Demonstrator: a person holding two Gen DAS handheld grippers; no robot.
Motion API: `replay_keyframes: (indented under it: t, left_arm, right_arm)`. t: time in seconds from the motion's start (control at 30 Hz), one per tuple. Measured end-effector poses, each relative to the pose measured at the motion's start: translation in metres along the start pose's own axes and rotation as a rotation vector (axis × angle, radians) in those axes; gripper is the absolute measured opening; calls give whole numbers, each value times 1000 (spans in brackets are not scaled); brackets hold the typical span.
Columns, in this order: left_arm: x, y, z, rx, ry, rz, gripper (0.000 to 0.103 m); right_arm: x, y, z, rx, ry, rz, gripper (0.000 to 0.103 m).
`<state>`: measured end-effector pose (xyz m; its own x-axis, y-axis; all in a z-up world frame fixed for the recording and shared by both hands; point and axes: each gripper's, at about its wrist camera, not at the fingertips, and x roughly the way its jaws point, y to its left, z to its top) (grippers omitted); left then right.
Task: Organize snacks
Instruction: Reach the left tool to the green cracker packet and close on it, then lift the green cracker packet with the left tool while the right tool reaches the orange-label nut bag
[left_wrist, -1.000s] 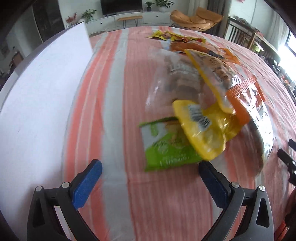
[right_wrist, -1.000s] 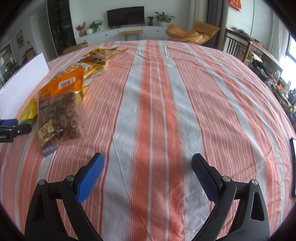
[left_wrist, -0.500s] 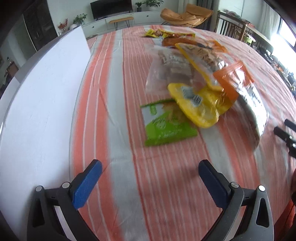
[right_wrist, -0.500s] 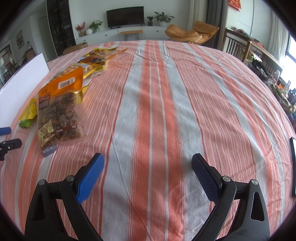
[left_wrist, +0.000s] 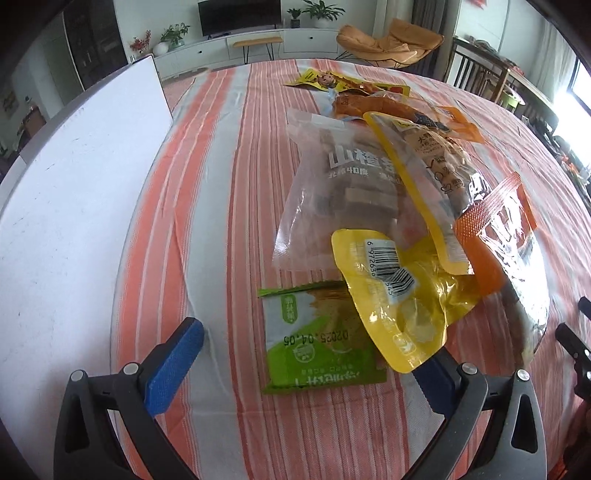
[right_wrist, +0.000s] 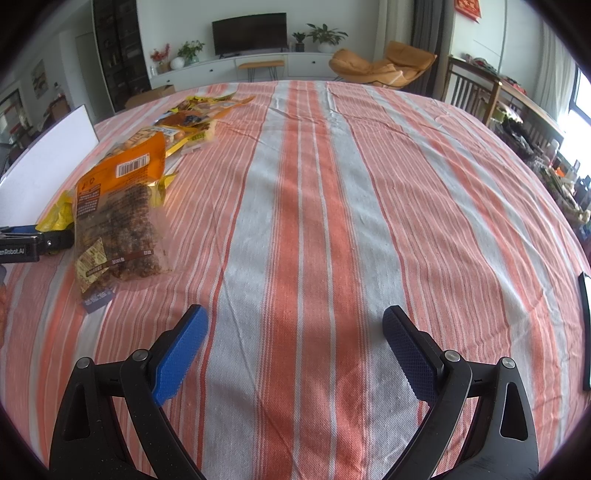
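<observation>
left wrist: your left gripper (left_wrist: 306, 354) is spread wide and empty over the striped cloth (left_wrist: 229, 177); the green packet (left_wrist: 317, 347) lies flat between its fingers, a yellow pouch (left_wrist: 399, 295) overlapping it at 2 o'clock. right wrist: your right gripper (right_wrist: 295, 347) gapes open, holding nothing; the orange bag (right_wrist: 118, 218) lies at 10 o'clock, well apart
</observation>
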<state>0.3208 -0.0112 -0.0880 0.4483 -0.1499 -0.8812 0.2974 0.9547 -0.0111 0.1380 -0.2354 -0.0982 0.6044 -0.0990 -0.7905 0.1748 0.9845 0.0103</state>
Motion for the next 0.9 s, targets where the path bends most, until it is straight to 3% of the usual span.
replay_keyframes:
  t: [0.3, 0.37, 0.43, 0.47, 0.73, 0.9]
  left_arm:
    - [2, 18, 3, -44, 10, 22, 102]
    - [-2, 18, 0, -33, -7, 18, 92]
    - [-9, 17, -2, -24, -32, 15, 58]
    - [-13, 18, -4, -25, -39, 22, 50]
    - [-36, 24, -44, -52, -41, -10, 49]
    - [-53, 15, -75, -6, -27, -25, 49]
  right_arm:
    - [0, 0, 0, 0, 0, 0, 97]
    - [0, 0, 0, 0, 0, 0, 97]
    - [0, 0, 0, 0, 0, 0, 97]
    - [0, 0, 0, 0, 0, 0, 97]
    - [0, -1, 0, 2, 0, -2, 97]
    - [0, -1, 0, 1, 0, -2, 97]
